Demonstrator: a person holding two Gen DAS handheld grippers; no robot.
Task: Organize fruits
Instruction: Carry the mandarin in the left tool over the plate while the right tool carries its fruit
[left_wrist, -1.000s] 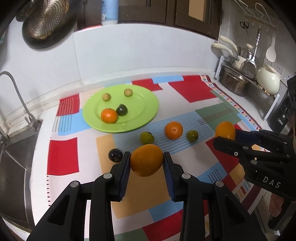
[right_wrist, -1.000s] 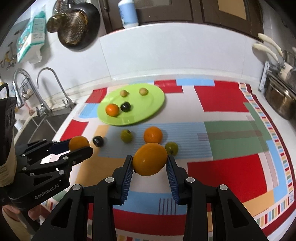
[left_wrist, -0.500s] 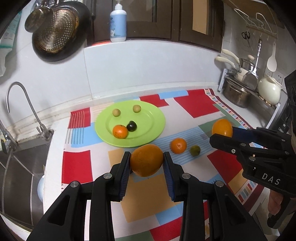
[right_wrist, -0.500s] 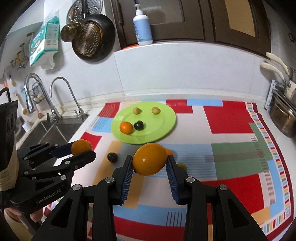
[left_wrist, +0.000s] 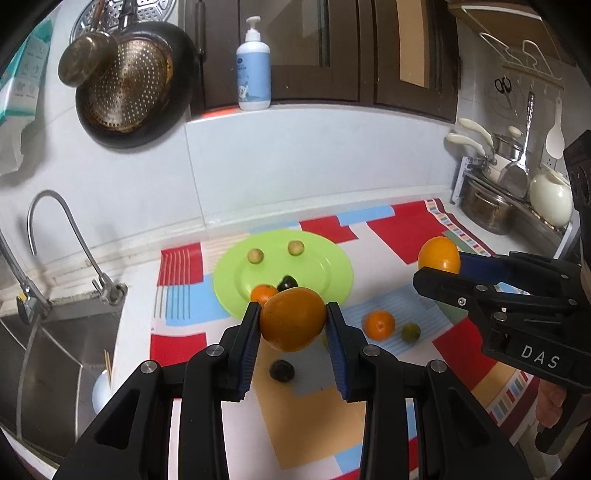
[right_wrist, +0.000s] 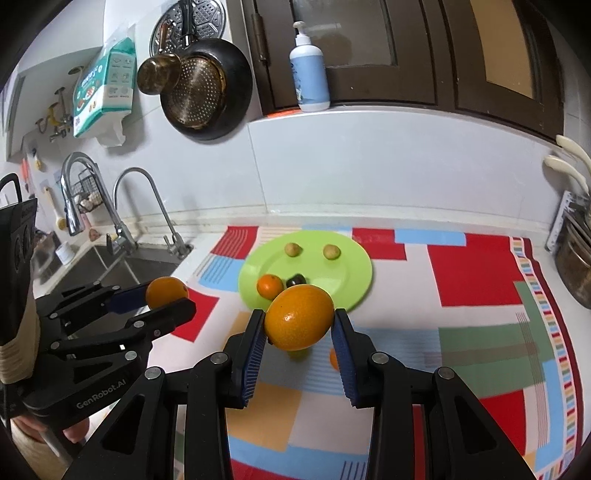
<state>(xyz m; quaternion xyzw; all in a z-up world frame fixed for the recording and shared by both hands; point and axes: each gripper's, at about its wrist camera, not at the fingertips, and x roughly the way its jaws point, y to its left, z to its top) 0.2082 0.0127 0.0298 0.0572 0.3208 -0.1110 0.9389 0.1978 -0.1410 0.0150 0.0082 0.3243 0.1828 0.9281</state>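
My left gripper is shut on a large orange and holds it high above the counter. My right gripper is shut on another large orange, also raised. Each gripper shows in the other view, left and right. A green plate at the back holds two small yellow-green fruits, a small orange and a dark fruit. On the cloth lie a small orange, a green fruit and a dark fruit.
A patterned cloth covers the counter. A sink with a tap lies to the left. Pots and utensils stand at the right. A pan hangs on the wall; a soap bottle stands on the ledge.
Both grippers have risen and drawn back from the counter with their oranges held, so the plate and loose fruits look smaller and farther away.
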